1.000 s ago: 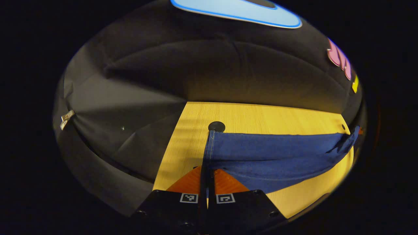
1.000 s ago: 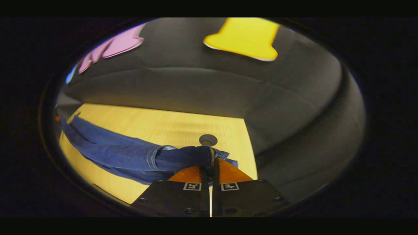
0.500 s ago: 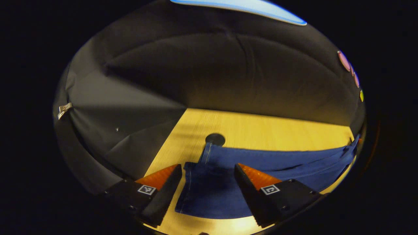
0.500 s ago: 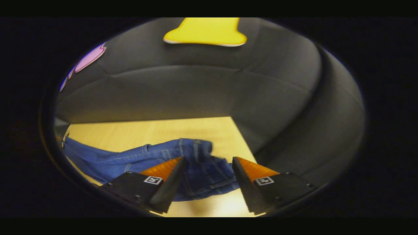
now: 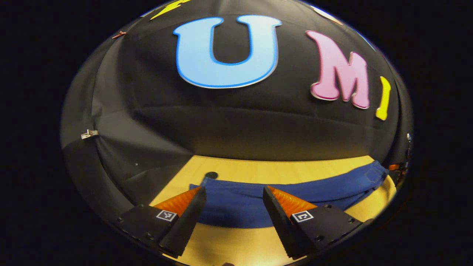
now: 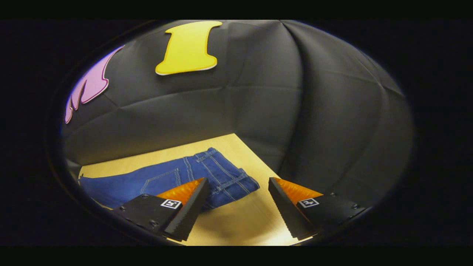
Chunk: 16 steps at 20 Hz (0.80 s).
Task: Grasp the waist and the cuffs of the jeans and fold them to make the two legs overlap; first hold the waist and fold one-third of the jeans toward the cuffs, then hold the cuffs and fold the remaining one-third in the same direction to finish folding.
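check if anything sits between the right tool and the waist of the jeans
Nothing visible does. The right tool is open above bare table, and the jeans lie flat just ahead with the waist end nearest it.

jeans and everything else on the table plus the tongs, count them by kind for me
jeans: 1
round dark disc set in the table top: 1
wooden table: 1
tongs: 2, the left tongs and the right tongs, both open and off the denim
clip on the booth wall: 1
total: 6
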Available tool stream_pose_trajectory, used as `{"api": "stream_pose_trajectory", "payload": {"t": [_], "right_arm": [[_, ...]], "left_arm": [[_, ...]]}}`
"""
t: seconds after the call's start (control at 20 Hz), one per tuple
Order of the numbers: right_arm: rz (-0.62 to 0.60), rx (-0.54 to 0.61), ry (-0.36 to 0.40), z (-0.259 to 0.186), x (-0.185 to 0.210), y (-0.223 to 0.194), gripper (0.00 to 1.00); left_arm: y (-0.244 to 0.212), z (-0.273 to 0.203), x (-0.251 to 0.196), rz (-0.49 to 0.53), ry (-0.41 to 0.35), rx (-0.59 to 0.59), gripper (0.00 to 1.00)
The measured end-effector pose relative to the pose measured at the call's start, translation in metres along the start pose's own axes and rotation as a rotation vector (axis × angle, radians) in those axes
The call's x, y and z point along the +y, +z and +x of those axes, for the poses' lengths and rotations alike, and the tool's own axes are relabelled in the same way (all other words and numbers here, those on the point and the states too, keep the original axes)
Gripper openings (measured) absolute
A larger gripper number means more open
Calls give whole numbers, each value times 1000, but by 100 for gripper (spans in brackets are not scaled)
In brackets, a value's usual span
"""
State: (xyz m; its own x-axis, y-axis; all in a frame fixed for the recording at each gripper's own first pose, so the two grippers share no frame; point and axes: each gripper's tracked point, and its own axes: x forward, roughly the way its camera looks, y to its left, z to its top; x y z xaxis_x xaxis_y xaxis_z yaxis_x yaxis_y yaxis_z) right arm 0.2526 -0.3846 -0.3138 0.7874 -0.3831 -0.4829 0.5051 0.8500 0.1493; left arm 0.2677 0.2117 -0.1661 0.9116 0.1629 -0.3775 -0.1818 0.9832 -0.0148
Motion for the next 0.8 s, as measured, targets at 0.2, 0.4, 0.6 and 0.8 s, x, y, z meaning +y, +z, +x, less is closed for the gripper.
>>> {"api": "stream_pose_trajectory", "payload": {"t": [0.2, 0.4, 0.6, 0.8], "right_arm": [[41, -9, -7, 15, -6, -7, 99], [123, 11, -16, 33, -12, -13, 98], [93, 36, -27, 48, -10, -26, 98], [104, 50, -17, 49, 5, -30, 76]], "left_arm": [[-4, -38, -56, 27, -88, -27, 97], [-8, -44, -75, 34, -148, -3, 99], [-16, -44, -83, 41, -160, 22, 99], [-21, -42, -91, -15, -173, 23, 99]]}}
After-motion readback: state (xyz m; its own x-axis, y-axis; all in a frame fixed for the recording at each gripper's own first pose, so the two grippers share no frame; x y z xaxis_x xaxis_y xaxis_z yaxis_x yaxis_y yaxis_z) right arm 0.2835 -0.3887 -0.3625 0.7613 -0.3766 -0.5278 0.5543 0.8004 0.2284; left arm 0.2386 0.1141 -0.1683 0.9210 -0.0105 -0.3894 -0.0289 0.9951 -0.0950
